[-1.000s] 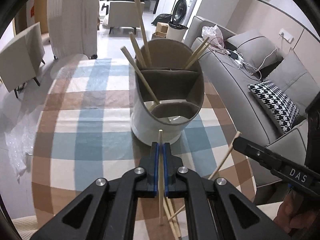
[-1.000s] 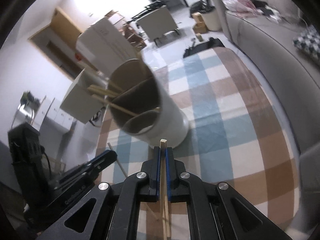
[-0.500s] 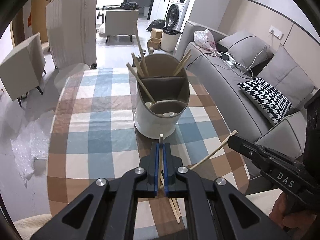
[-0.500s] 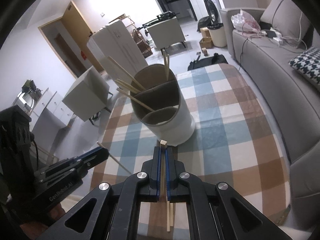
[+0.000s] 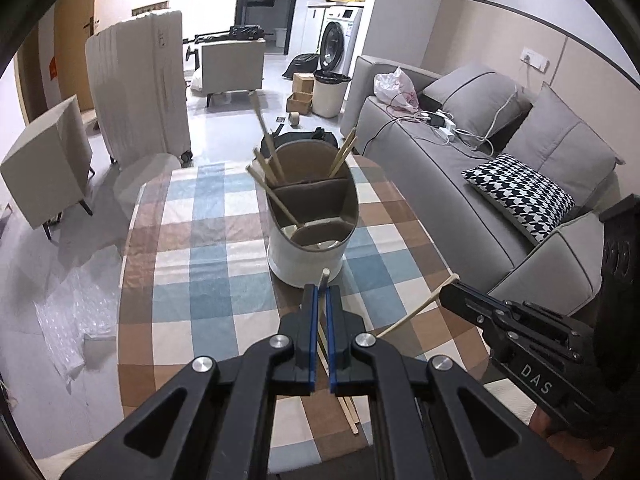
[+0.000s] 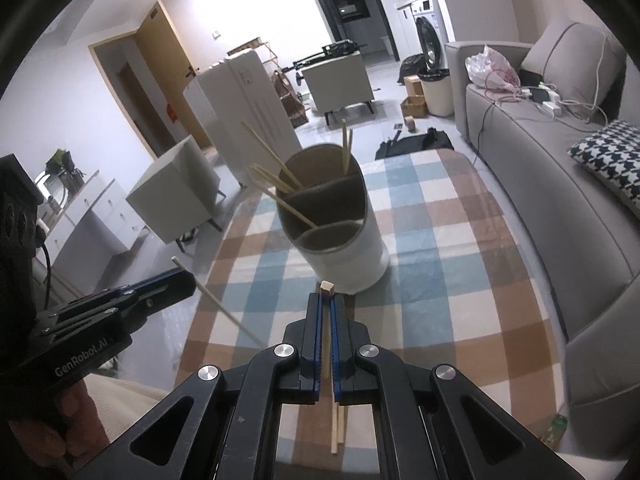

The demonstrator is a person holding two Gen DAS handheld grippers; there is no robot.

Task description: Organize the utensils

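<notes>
Both tilted down toward table (image 5: pixel 168 280). Left gripper (image 5: pixel 322 292) clamped on one chopstick (image 5: pixel 325 276), tip just past the pads; right gripper (image 6: pixel 327 300) clamped on another chopstick (image 6: pixel 327 287). Checked cloth bare left and right of holder (image 5: pixel 308 256), sofa (image 5: pixel 460 208) close along the right edge. One holder mid-table, three compartments, about six chopsticks inside. A few more loose below the jaws.
</notes>
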